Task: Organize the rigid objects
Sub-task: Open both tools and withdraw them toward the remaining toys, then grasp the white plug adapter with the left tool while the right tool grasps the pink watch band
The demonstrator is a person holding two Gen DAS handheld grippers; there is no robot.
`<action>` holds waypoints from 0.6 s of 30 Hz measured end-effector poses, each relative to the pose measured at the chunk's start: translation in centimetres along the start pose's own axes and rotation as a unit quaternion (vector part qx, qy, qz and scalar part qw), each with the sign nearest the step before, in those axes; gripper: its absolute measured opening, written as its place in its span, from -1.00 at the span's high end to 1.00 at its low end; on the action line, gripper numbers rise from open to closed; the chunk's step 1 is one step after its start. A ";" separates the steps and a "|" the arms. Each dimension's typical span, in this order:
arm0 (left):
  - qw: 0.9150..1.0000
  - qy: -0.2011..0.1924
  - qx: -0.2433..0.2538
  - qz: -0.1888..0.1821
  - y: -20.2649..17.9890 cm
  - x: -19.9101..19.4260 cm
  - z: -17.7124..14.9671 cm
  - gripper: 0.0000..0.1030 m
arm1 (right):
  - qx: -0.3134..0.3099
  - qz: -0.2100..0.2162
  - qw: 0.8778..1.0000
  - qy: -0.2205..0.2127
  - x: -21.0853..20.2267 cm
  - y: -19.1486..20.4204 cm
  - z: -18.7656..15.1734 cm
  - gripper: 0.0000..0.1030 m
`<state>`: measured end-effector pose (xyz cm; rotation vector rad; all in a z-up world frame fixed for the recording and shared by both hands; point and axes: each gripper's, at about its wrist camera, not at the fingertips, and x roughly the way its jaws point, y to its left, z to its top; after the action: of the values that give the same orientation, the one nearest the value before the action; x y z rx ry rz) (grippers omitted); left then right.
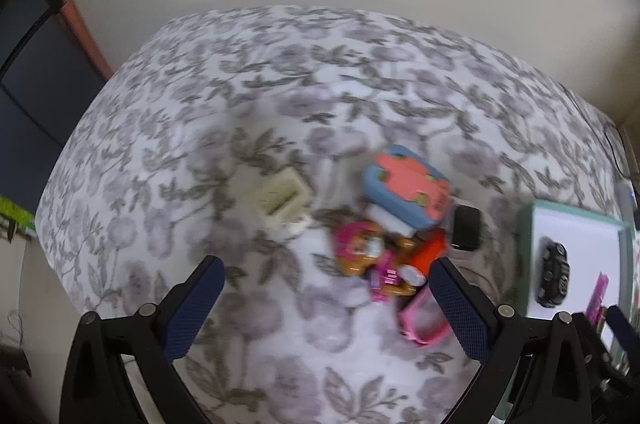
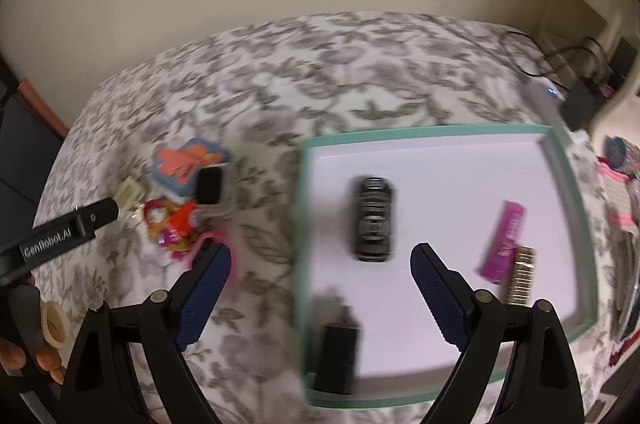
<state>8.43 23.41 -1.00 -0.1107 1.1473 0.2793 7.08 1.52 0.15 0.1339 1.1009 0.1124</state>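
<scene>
Sorting lot, laid on a bed with grey floral cover (image 1: 304, 71). Landmark: shallow white tray with mint-green rim (image 2: 568, 175). Inside it: black toy car (image 2: 373, 220), magenta rectangular packet (image 2: 505, 242), black box near the front rim (image 2: 338, 356). Left of the tray, unsorted: blue-and-coral foam puzzle block (image 1: 408, 187), cream plastic plug adapter (image 1: 280, 201), orange-and-pink toy cluster (image 1: 380, 260), pink strap (image 1: 422, 320). Left tongs (image 1: 326, 298) apart, empty, above the pile. Right tongs (image 2: 320, 274) apart, empty, over the tray's left rim. Advice, judged: single out one piece at the pile's edge, centre it between the pads, close squarely, lift clear before crossing the rim.
</scene>
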 end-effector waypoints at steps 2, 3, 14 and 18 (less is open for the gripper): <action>1.000 0.005 -0.017 0.000 1.3 0.3 0.3 -1.00 | -0.012 0.010 1.000 0.003 0.5 1.4 0.0 -0.78; 1.000 0.008 -0.024 -0.001 1.9 0.4 0.4 -1.00 | -0.016 0.015 1.000 0.005 0.7 1.9 0.0 -0.78; 0.998 0.033 -0.060 -0.008 5.2 4.2 1.6 -0.99 | -0.060 0.034 0.997 0.041 4.8 6.9 -0.5 -0.78; 0.998 0.041 -0.053 -0.003 5.5 5.9 1.9 -0.99 | -0.064 0.031 0.996 0.061 6.5 7.7 -0.8 -0.78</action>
<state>10.85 30.08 -5.33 -0.2217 1.2124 0.3330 9.08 10.15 -4.69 0.0459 1.2079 0.2495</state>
